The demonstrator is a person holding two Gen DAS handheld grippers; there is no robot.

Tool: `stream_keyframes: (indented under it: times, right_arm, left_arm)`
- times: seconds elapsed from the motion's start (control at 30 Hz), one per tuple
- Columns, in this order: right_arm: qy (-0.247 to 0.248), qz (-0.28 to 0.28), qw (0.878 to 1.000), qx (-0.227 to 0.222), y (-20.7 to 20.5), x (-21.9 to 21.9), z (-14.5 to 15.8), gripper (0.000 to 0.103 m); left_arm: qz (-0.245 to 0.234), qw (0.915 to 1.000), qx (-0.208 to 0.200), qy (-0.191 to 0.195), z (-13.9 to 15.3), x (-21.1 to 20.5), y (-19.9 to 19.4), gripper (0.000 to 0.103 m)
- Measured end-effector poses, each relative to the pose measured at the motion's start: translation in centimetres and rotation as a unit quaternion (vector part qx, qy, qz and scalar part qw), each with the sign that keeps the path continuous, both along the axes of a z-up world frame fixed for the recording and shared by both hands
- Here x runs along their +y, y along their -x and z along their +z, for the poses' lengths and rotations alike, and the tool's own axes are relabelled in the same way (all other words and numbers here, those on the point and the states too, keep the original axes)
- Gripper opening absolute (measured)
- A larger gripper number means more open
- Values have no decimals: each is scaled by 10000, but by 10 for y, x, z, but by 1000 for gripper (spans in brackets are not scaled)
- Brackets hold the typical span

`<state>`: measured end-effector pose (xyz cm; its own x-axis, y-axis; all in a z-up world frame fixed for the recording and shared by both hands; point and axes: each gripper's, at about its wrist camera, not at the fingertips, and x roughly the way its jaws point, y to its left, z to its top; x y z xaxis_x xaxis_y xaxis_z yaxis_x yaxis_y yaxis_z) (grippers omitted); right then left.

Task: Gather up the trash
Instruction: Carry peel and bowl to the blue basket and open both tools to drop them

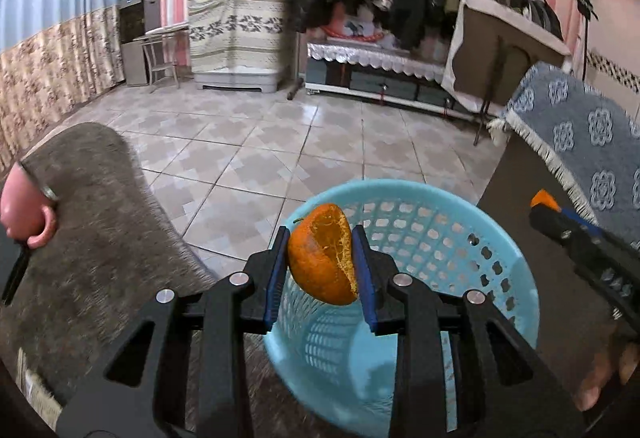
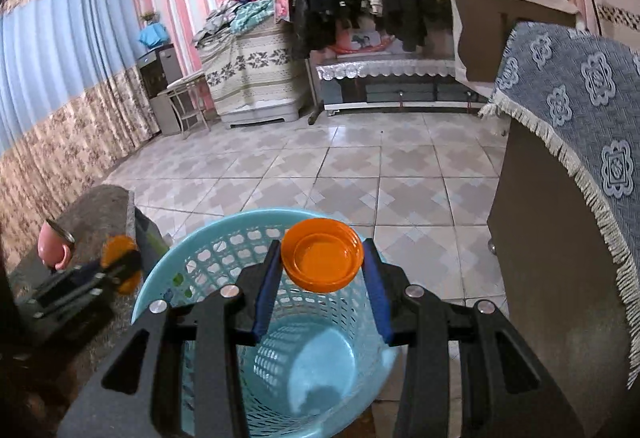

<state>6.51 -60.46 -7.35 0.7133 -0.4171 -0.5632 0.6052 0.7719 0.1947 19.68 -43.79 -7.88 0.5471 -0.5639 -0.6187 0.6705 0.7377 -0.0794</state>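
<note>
- The left tool (image 1: pixel 320 258) is clamped on a piece of orange peel (image 1: pixel 323 254), its blue pads pressing either side, and it hangs just over the near rim of the light blue basket (image 1: pixel 516 266).
- The right tool (image 2: pixel 322 266) is clamped on an orange bottle cap (image 2: pixel 322 255), open side facing the camera, and it too is poised above the basket (image 2: pixel 168 270), right over the mouth.
- So both pieces of trash are picked up and carried to the bin; to my eye the only thing left for these two is to let them go so they drop in.
- The peel looks like a curved half-shell, glossy orange outside, with pale stringy pith inside and a ragged torn edge; soft stuff that should fall freely.
- The cap is a shallow, round, rigid plastic lid with a ribbed rim, gripped across its width.
- The basket bottom looks bare from the right wrist view, though the tool bodies hide part of it, so I would not swear nothing is in there yet.
- Off to the left, a pink mug (image 2: pixel 54 246) sits on a grey-brown tabletop (image 2: pixel 96 210); it does not look like trash.
- The basket stands on the tiled floor (image 2: pixel 340 166) between that tabletop and a cabinet draped with a blue patterned cloth (image 2: pixel 580 86).
</note>
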Motion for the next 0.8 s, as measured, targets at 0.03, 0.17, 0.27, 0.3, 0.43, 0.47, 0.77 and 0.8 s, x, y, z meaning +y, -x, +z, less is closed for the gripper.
stream_keyframes:
  times: [0.03, 0.17, 0.27, 0.3, 0.43, 0.47, 0.77, 0.8]
  right_arm:
    - [-12, -17, 10000, -9, 1, -2, 0, 40]
    - [-41, -17, 10000, 82, -2, -1, -4, 40]
    - [-29, 47, 9999, 164, -8, 4, -8, 40]
    - [-11, 62, 9998, 184, -8, 5, -8, 40]
    - [54, 157, 9996, 250, -19, 14, -10, 40]
    - [74, 185, 9994, 279, -22, 17, -11, 40]
    - [108, 371, 9987, 345, -43, 30, -14, 56]
    - [101, 401, 9988, 264, -42, 32, -12, 65]
  left_arm:
    - [-36, 10000, 2, -37, -2, -5, -3, 33]
    - [24, 9999, -100, -87, 0, -4, -9, 60]
    - [212, 9996, -166, -30, 5, 6, -13, 77]
    - [253, 9995, -180, -31, 7, 11, -14, 78]
    - [556, 9977, -389, -87, 15, 26, -20, 88]
    - [624, 9972, -406, -62, 18, 33, -22, 88]
    - [1054, 9935, -419, 69, 35, 72, -36, 91]
    - [1093, 9931, -426, 93, 38, 79, -36, 91]
